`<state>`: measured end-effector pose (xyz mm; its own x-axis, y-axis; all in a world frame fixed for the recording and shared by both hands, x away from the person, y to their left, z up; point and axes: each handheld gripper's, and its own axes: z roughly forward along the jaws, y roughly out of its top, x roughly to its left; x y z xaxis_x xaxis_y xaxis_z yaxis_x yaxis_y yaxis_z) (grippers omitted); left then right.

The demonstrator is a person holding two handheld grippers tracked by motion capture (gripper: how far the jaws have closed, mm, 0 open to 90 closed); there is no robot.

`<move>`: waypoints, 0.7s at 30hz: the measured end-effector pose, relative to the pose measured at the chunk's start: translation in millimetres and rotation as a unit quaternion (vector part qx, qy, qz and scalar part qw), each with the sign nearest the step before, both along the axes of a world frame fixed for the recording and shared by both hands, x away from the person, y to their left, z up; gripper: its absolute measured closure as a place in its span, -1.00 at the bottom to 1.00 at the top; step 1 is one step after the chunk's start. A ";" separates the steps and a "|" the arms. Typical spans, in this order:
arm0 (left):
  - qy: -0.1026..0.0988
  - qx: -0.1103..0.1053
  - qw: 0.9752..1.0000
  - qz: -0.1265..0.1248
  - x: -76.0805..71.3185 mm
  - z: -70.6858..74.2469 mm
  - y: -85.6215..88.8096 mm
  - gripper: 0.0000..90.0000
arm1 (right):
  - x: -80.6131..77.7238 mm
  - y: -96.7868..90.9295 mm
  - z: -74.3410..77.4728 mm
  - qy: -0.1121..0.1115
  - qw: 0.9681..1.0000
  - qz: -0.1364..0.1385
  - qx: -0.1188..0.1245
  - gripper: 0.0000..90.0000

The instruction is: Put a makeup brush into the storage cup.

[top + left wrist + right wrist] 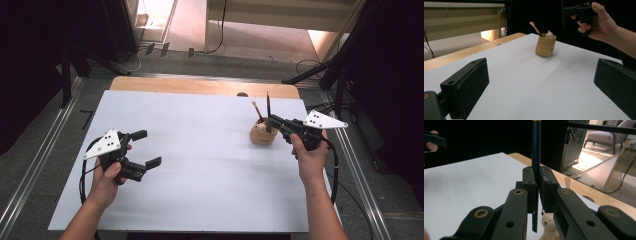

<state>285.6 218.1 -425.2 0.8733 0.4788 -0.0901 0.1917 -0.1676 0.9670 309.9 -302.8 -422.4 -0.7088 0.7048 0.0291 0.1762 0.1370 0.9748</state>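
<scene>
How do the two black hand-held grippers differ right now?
The left gripper has its jaws spread wide with nothing between them; the right gripper is clamped shut on a dark pencil. The left gripper is over bare white table sheet; the right gripper is just above the small tan pot, holding the pencil upright. Both have black jaws, a grey three-cornered plate on top, and a person's hand holding them.

Grey floor [45, 150] (sunlit patch beyond)

Dark pencil [536, 150] upright above holder [263, 134]
</scene>
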 end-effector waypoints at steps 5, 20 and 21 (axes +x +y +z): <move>-0.001 0.000 1.000 0.000 -0.4 0.3 0.3 -1.00 | 2.7 -1.0 -9.4 -0.007 0.999 -0.042 0.011 0.89; -0.001 0.000 1.000 0.002 -0.9 0.2 1.1 -1.00 | 11.1 -2.1 -34.0 -0.014 0.994 -0.107 0.017 0.89; -0.001 0.000 1.000 0.002 -1.0 0.3 1.1 -1.00 | 11.3 -1.7 -34.9 -0.012 0.994 -0.110 0.015 0.89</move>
<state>284.6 219.2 -424.9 0.8713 0.4828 -0.0879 0.1905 -0.1676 0.9673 321.2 -304.5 -457.3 -0.5384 0.8419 0.0368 0.1746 0.0688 0.9822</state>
